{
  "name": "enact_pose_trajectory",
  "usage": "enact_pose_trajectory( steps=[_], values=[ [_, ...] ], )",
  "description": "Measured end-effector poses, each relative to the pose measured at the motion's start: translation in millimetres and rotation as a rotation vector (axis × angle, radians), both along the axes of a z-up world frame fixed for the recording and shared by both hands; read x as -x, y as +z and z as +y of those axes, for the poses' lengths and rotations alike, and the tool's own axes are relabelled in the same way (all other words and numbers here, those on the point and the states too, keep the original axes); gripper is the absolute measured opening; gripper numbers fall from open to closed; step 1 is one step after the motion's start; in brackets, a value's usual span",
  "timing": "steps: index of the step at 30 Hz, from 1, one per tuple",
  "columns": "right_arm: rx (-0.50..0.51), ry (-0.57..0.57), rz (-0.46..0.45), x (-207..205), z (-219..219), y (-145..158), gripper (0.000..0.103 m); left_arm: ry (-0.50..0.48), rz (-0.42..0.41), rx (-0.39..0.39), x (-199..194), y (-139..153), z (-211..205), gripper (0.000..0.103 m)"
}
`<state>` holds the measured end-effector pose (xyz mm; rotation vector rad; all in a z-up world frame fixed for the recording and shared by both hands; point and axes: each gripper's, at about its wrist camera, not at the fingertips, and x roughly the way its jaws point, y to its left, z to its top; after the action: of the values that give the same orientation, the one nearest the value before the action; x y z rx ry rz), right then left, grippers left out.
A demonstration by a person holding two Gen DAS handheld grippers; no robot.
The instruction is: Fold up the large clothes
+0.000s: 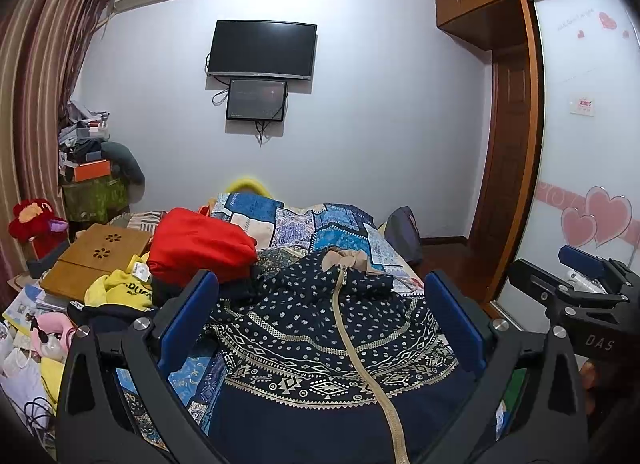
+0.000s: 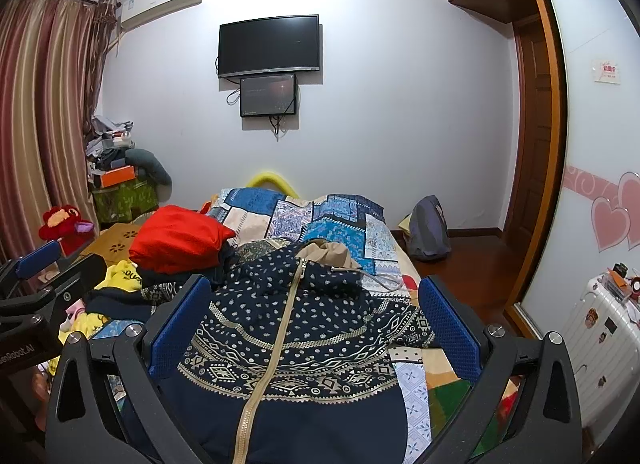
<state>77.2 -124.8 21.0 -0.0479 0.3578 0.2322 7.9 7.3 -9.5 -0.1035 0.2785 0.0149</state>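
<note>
A navy hoodie point(image 1: 320, 328) point(image 2: 296, 328) with white dots, a beige patterned band and a beige zipper lies on the bed, its tan-lined hood point(image 2: 326, 254) toward the far end. My left gripper point(image 1: 320, 292) hovers open above the hoodie's chest, its blue pads point(image 1: 188, 316) spread wide to either side. My right gripper point(image 2: 314, 300) is likewise open over the same garment, nothing between its fingers. Each gripper shows at the edge of the other's view: the right one point(image 1: 576, 284) and the left one point(image 2: 44, 276).
The bed has a blue patchwork cover point(image 2: 320, 216). A red garment point(image 1: 200, 244), a yellow one point(image 1: 120, 288) and other clothes pile up at the left, beside a wooden lap table point(image 1: 96, 260). A wardrobe point(image 1: 580, 144), a backpack point(image 2: 430, 232) and a white suitcase point(image 2: 596, 336) stand at the right.
</note>
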Motion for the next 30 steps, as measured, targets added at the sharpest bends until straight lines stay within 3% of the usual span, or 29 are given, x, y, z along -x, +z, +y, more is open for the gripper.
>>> enact_pose_trajectory(
  steps=[30],
  values=[
    [0.005, 0.005, 0.001, -0.8, 0.3, 0.5, 0.103, -0.001, 0.009, 0.007, -0.1, 0.5, 0.7, 0.103]
  ],
)
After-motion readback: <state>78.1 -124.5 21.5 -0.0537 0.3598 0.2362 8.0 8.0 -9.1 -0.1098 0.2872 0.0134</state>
